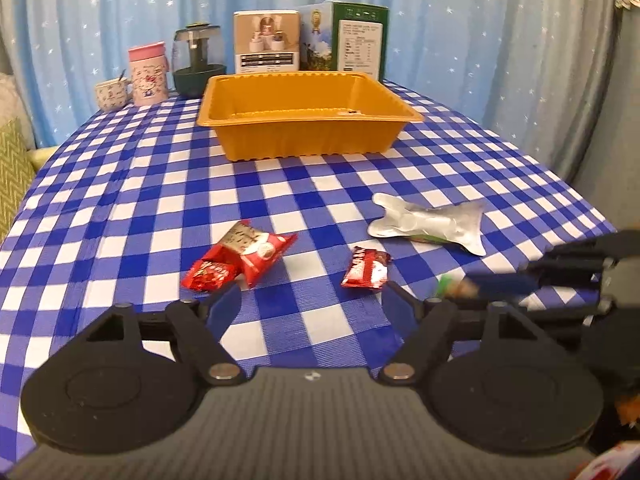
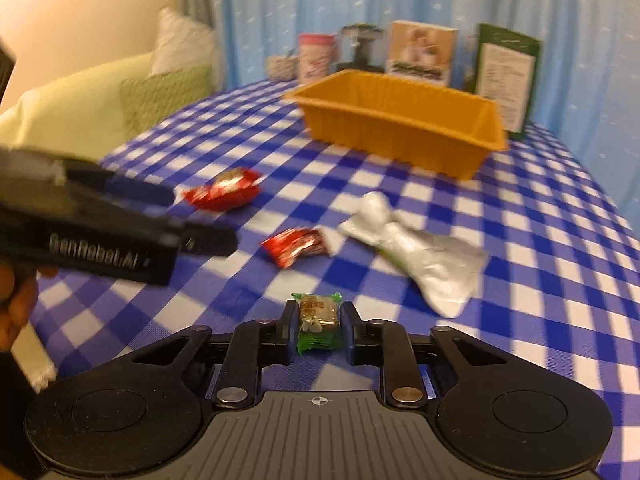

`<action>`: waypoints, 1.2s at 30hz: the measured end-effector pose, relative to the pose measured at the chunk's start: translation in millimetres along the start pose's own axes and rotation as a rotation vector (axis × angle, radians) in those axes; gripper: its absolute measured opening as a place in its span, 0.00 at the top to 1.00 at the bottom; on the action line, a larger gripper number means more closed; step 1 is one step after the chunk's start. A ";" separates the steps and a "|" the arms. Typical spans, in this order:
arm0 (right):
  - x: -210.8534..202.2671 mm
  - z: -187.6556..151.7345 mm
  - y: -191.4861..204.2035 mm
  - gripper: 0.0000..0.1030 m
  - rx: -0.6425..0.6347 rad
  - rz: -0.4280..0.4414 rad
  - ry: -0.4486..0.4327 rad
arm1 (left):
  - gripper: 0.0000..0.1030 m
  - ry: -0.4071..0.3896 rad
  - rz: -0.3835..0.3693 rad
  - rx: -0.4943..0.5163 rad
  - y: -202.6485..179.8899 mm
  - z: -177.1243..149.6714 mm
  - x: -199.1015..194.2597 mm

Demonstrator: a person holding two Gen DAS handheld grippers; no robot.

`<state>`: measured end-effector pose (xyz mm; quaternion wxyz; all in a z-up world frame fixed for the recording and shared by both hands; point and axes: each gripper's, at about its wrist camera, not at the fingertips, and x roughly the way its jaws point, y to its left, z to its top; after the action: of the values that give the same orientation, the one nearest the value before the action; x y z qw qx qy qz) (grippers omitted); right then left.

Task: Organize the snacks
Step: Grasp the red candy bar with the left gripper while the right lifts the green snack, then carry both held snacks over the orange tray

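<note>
My right gripper (image 2: 319, 326) is shut on a small green-wrapped snack (image 2: 319, 322), held just above the checked cloth; it shows blurred in the left wrist view (image 1: 452, 286). My left gripper (image 1: 312, 304) is open and empty, low over the table. Ahead of it lie a red snack pack (image 1: 256, 250) with a smaller red packet (image 1: 208, 274) against it, a single red packet (image 1: 366, 270) and a crumpled silver wrapper (image 1: 430, 222). The orange tray (image 1: 308, 136) stands further back.
Behind the tray stand a small cup (image 1: 112, 94), a pink tumbler (image 1: 147, 72), a dark humidifier (image 1: 198, 60), a beige box (image 1: 267, 42) and a green box (image 1: 358, 40). A sofa with cushions (image 2: 160, 92) is left of the table.
</note>
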<state>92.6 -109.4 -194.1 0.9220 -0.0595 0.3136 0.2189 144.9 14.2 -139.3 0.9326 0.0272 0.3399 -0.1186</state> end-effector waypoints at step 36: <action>-26.5 12.5 -46.8 0.79 0.246 -0.121 -0.081 | 0.77 0.044 -0.038 0.076 -33.9 24.0 40.3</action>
<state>101.4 -158.0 -169.4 0.9458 0.0439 0.2964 0.1252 181.7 -30.0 -145.7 0.9208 0.0586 0.3558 -0.1484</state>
